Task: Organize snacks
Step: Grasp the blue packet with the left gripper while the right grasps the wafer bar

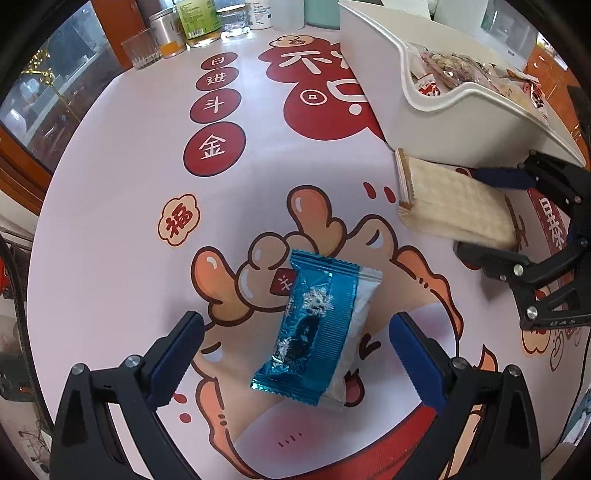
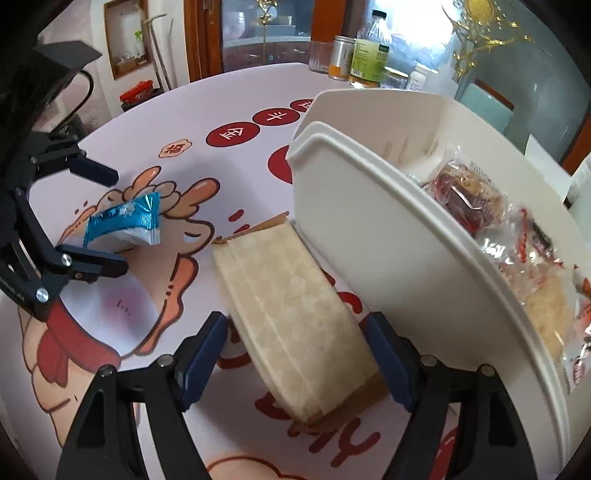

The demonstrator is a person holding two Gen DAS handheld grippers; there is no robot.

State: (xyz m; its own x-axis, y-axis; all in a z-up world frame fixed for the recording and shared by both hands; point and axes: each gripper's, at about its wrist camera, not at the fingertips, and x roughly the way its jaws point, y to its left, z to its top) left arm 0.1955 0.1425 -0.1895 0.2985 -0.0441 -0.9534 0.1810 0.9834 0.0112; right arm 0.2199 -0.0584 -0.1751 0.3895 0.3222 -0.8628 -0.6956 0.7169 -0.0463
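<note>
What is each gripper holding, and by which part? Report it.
Nothing is held yet. The left gripper is open, straddling the blue snack packet without touching. The right gripper is open around the wafer pack near its end; contact cannot be told.

Printed tablecloth (image 1: 110, 192); glass tumbler (image 1: 141, 53), metal tin (image 1: 168, 31), perhaps juice bottle (image 1: 197, 20).

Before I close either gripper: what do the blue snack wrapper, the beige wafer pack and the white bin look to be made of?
Blue snack wrapper: thin metallised foil film, glossy, with crimped ends and sharp glints.
Beige wafer pack: looks like matte paper or a paper-look film; folded seams, no shine. Which one is unclear.
White bin: rigid moulded plastic, smooth satin finish, rolled rim.
</note>
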